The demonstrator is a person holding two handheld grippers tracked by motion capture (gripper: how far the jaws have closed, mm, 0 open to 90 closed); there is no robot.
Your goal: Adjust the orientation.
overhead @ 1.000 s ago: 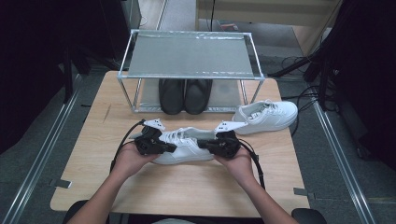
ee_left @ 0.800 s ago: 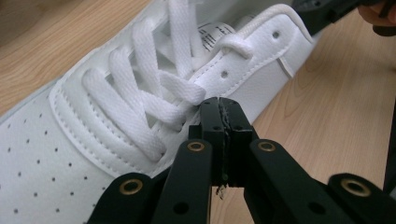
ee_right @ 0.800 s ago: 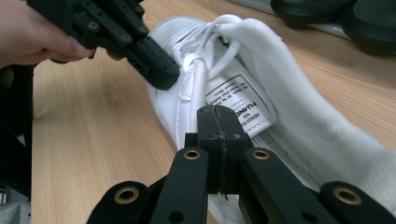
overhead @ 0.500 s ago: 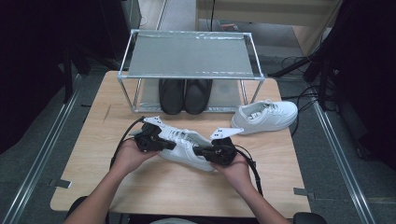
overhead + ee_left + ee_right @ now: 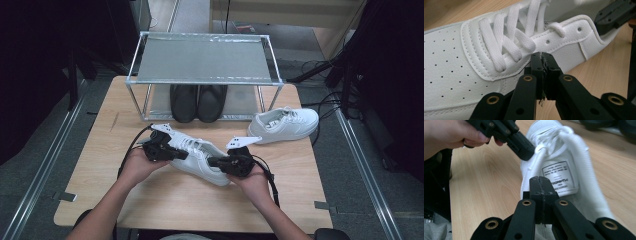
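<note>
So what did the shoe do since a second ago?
The white sneaker between the two hand-held grippers turned: it lay straight across the table, and now its heel end has swung toward the person on the right. The left hand-held gripper and right hand-held gripper moved with it. The other white sneaker, black shoes and rack stayed put.

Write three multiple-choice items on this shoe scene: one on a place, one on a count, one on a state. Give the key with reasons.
1. Where is the pair of black shoes?
A. under the metal rack
B. on top of it
C. on the floor

2. How many white sneakers are on the table?
A. one
B. two
C. four

3. How do the left gripper jaws stand?
A. wide open
B. shut at the sneaker's side
C. holding a black shoe

Key: 1 A, the pair stands beneath the shelf. 2 B, one held sneaker, one sneaker at the right. 3 B, the jaws meet at its side.
</note>
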